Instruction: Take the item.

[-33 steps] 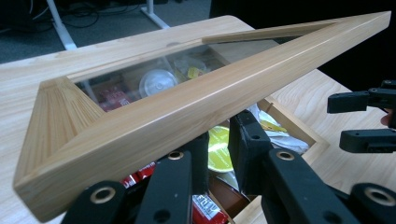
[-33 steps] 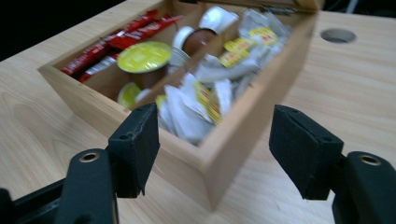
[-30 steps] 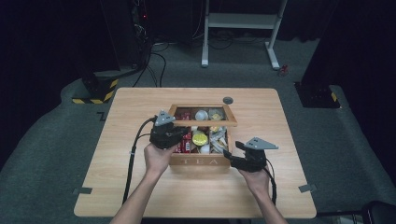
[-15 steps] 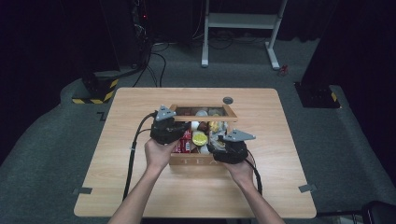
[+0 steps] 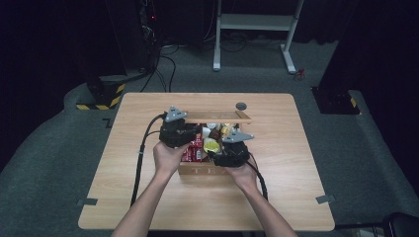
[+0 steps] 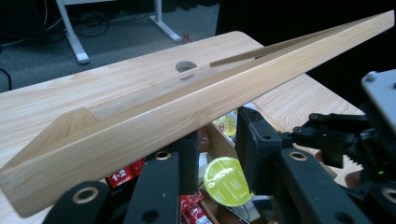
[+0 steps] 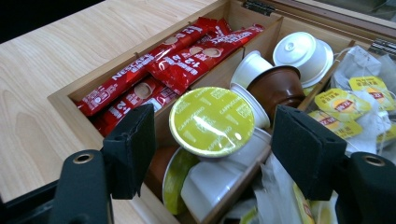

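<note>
straddling green "cappuccino" capsule [image 7: 212,121], right tool [image 7: 212,140] wide open; left tool [image 6: 212,154] open, empty; red "nescafé" sachets [image 7: 154,70].

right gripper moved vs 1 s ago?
Yes. In the high view the right gripper has shifted left and forward, from beside the wooden box's right front corner to over its compartments, jaws open around a green-lidded capsule.

surface: light wooden table [image 5: 148,197] | on it: open wooden box [image 5: 207,169], centre | table stood on grey carpet [image 5: 49,173]
</note>
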Available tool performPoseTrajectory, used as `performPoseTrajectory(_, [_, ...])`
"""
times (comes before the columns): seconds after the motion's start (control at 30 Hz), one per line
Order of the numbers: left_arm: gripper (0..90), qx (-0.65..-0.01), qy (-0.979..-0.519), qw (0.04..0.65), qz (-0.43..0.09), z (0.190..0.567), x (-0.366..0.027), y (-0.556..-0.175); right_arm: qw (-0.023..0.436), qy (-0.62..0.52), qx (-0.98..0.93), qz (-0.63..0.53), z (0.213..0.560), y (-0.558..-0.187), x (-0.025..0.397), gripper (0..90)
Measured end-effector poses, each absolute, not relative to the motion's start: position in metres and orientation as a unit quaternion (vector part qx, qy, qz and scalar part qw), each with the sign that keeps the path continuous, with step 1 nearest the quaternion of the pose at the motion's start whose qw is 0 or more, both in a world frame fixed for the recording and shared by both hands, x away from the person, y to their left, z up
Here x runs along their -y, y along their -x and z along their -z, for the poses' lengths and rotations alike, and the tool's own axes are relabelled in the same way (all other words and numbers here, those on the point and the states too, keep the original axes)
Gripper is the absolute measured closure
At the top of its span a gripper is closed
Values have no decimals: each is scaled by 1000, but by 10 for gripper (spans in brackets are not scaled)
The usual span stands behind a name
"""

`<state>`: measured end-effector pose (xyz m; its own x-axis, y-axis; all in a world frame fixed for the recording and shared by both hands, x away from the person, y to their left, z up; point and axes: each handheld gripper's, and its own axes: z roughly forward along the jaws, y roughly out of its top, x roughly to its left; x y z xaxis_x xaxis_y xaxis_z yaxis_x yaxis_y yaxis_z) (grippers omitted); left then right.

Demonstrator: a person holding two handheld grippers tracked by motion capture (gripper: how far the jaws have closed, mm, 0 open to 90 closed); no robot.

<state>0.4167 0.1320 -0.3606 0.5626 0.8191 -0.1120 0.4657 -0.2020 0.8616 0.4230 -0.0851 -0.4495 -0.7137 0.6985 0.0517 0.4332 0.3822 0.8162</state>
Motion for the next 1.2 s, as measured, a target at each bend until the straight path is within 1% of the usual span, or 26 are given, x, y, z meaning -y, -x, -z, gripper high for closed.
performPoseTrajectory(0.23, [689, -431, -747, 470, -187, 357, -132, -420, 150, -350, -824, -419, 456, -431, 75, 281])
performPoseTrajectory(0.37, [682, -435, -742, 476, -182, 355, -132, -423, 159, -346, -828, -411, 458, -433, 70, 280])
performPoseTrajectory(0.47, [678, -436, -743, 474, -183, 354, -132, -423, 156, -354, -829, -404, 460, -435, 66, 282])
performPoseTrajectory(0.63, [679, -434, -744, 473, -184, 354, -133, -424, 164, -351, -832, -397, 462, -437, 63, 302])
performPoseTrajectory(0.83, [678, -436, -742, 475, -182, 354, -132, -424, 173, -348, -835, -389, 464, -436, 60, 365])
performPoseTrajectory(1.2, [675, -436, -741, 477, -183, 354, -132, -424, 180, -344, -832, -398, 461, -433, 61, 369])
